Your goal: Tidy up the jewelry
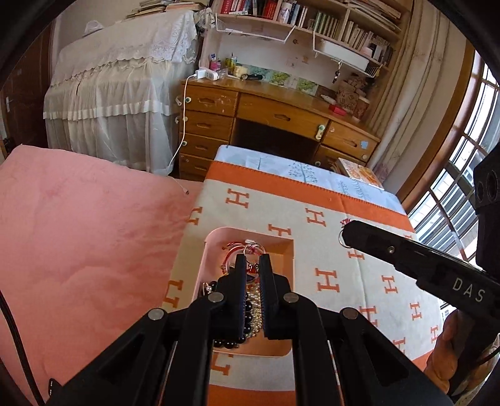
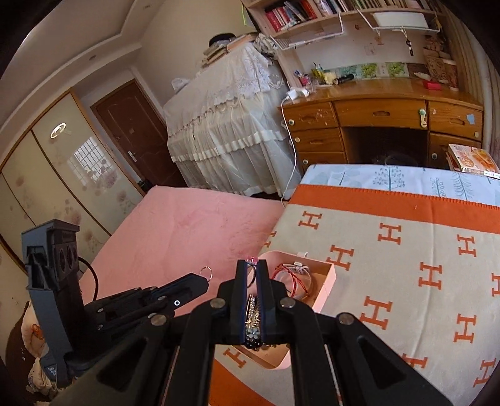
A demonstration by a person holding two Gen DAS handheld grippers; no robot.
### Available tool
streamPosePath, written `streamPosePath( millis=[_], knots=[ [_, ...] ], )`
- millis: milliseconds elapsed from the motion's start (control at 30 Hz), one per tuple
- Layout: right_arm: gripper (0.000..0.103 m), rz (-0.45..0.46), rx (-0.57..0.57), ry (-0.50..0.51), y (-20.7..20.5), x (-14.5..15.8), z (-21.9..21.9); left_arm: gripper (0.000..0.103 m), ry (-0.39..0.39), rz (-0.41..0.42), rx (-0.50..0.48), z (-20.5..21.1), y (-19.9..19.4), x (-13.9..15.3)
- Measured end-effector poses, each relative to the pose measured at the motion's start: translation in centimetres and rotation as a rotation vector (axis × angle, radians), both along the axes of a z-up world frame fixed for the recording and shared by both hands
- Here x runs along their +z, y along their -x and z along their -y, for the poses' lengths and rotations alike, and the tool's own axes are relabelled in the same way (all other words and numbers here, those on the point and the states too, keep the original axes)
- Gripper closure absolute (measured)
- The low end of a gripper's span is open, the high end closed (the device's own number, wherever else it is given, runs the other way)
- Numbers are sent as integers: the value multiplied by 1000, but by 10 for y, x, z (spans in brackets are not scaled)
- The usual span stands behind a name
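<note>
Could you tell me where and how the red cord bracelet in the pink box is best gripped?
Probably pinch one free arc of the red cord bracelet, jaws across the cord, coming straight down from above. It lies in flat loops at the far end of the pink box, whose walls block a sideways approach.

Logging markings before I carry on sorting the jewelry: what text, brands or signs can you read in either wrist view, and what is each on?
"DAS": white letters on the right gripper body, cut off at the edge.
"H": orange letter repeated across the blanket.
Book spines on the shelf: too small to read.
Orange box print: blurred.
Jewelry tray: no text.
</note>
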State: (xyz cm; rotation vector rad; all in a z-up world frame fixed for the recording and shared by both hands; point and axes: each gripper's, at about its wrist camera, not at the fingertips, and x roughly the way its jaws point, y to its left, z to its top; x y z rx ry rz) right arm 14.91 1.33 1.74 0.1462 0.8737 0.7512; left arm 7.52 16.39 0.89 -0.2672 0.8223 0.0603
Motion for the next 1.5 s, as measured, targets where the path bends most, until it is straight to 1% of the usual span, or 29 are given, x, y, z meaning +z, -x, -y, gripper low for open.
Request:
streamPosePath(
  millis=[100, 200, 333, 433, 467, 500, 567, 633, 667, 700, 733, 800, 833, 900, 1133, 1233, 1267, 1300, 1333, 1400, 1500],
  knots=[
    [97, -50, -6, 70, -16, -25, -18, 98, 0, -65, 5, -7, -19, -19],
    [97, -79, -21, 127, -28, -46, -25, 98, 34, -128, 5, -13, -38, -38],
    [97, -125, -14, 147, -35, -62, -28, 97, 21, -159, 18, -16, -53, -53],
    [96, -145, -13, 148, -40, -68, -30, 92, 14, -178, 19, -17, -60, -61],
    [96, -144, -16, 149, -40, -69, -30, 90, 11, -181, 17, -16, -61, -63],
    [96, -142, -12, 148, -40, -70, -32, 84, 12, -184, 13, -16, -62, -65],
    [95, -135, -19, 154, -40, -71, -33, 79, 12, -187, 13, -16, -64, -66],
    [94, -128, -21, 155, -39, -71, -33, 64, 13, -190, 18, -17, -65, -68],
    [92, -128, -20, 153, -39, -71, -33, 54, 12, -186, 26, -17, -65, -69],
    [90, -127, -27, 151, -39, -71, -32, 48, -2, -181, 42, -18, -64, -68],
    [89, -123, -32, 147, -38, -71, -30, 45, -12, -174, 47, -17, -63, -68],
    [88, -108, -41, 138, -37, -69, -26, 38, -19, -163, 45, -16, -60, -68],
    [88, -98, -47, 138, -36, -68, -24, 36, -24, -159, 46, -15, -58, -68],
    [88, -82, -56, 133, -33, -65, -19, 30, -34, -151, 49, -13, -55, -66],
    [88, -38, -88, 121, -15, -57, 2, 19, -50, -110, 35, 2, -38, -58],
    [88, -17, -102, 120, -4, -55, 14, 10, -51, -95, 28, 10, -28, -55],
    [88, -11, -109, 118, 1, -55, 20, 3, -45, -89, 24, 13, -23, -54],
    [88, -6, -116, 116, 5, -56, 25, 1, -42, -83, 22, 16, -18, -55],
    [88, -2, -123, 115, 10, -58, 32, 1, -47, -80, 23, 20, -13, -57],
    [79, 6, -143, 124, 21, -63, 44, 1, -67, -91, 20, 29, -3, -61],
    [76, 3, -168, 154, 36, -72, 62, 1, -76, -95, 12, 44, 11, -67]
  ],
)
